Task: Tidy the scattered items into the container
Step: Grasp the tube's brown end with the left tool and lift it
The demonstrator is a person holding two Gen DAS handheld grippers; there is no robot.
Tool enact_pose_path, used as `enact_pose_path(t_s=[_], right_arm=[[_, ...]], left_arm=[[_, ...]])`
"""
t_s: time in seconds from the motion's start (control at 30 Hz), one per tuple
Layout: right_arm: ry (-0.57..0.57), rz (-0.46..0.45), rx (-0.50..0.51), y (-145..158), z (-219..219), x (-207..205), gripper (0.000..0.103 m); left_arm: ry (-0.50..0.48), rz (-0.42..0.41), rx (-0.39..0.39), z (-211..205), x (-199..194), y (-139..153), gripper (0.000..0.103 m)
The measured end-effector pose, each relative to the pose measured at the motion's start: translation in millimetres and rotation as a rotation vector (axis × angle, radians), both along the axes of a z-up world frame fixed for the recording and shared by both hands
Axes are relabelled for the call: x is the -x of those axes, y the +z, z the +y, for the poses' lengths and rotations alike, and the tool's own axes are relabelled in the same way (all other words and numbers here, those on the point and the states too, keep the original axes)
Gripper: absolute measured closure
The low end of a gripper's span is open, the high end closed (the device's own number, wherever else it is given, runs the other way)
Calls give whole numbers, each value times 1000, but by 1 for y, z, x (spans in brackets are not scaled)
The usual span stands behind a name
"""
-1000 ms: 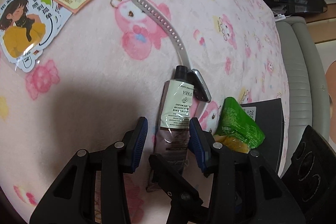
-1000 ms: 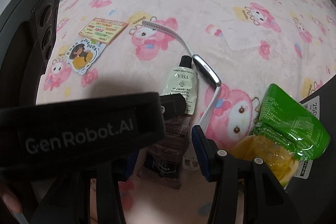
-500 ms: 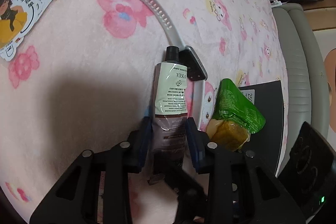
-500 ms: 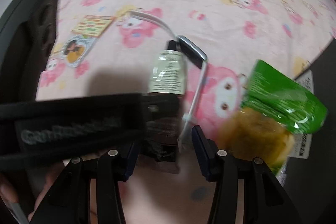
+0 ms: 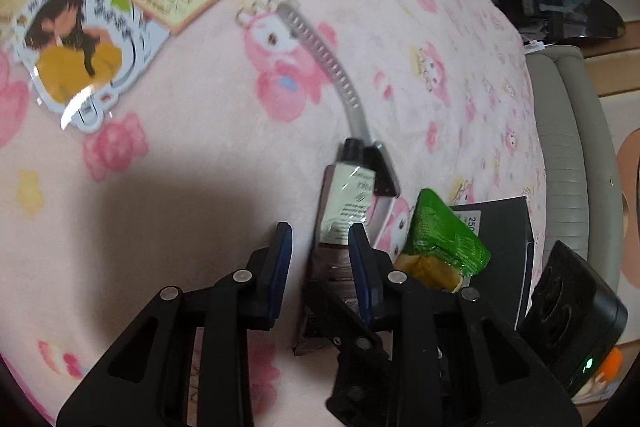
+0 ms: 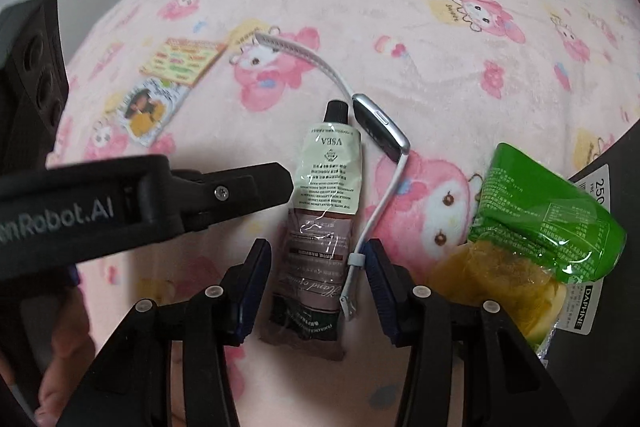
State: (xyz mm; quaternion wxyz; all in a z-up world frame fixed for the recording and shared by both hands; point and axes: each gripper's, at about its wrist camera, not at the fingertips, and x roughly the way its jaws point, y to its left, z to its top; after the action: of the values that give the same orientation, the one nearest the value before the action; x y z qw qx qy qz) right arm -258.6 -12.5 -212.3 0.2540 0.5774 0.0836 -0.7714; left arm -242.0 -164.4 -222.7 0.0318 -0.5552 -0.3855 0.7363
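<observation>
"VSEA" on tube (image 6: 328,187), "DAPHNE" on box label (image 6: 584,307)

We're in a home, a bedroom by the look of it: a bed with a pink cartoon-print fleece blanket (image 6: 400,7), a padded grey bed edge (image 5: 568,131), and personal bits scattered on it, like a hand-cream tube (image 6: 324,195) and stickers (image 5: 76,51).

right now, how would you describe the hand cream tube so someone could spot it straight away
On the pink cartoon-print blanket, look beside the white watch strap and left of the green snack packet. The hand cream tube lies flat there, black cap pointing away. It alone has a pale green label above a brown lower half.
</observation>
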Motion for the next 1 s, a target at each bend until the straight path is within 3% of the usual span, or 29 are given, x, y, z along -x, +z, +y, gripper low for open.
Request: enact_pose_path(t_s=[0.2, 0.3, 0.5, 0.6, 0.7, 0.9, 1.0], right_arm=[[8, -18, 13, -8, 6, -9, 59], [-11, -80, 70, -9, 12, -11, 59], [-10, -143, 128, -8, 13, -21, 59], [-37, -139, 121, -11, 21, -24, 60], [-59, -164, 139, -14, 27, -27, 60], [-21, -165, 117, -18, 13, -44, 59], [-19, -182, 130, -9, 5, -56, 59]], left_arm=[[-22, -7, -16, 9, 4, -3, 75], [-24, -6, -4, 11, 3, 1, 75], [60, -31, 65, -1, -30, 15, 75], [112, -72, 29, -6, -52, 8, 75], [117, -96, -69, -2, -68, -1, 75], [178, -81, -50, -1, -91, 11, 72], [260, -73, -59, -14, -100, 13, 72]])
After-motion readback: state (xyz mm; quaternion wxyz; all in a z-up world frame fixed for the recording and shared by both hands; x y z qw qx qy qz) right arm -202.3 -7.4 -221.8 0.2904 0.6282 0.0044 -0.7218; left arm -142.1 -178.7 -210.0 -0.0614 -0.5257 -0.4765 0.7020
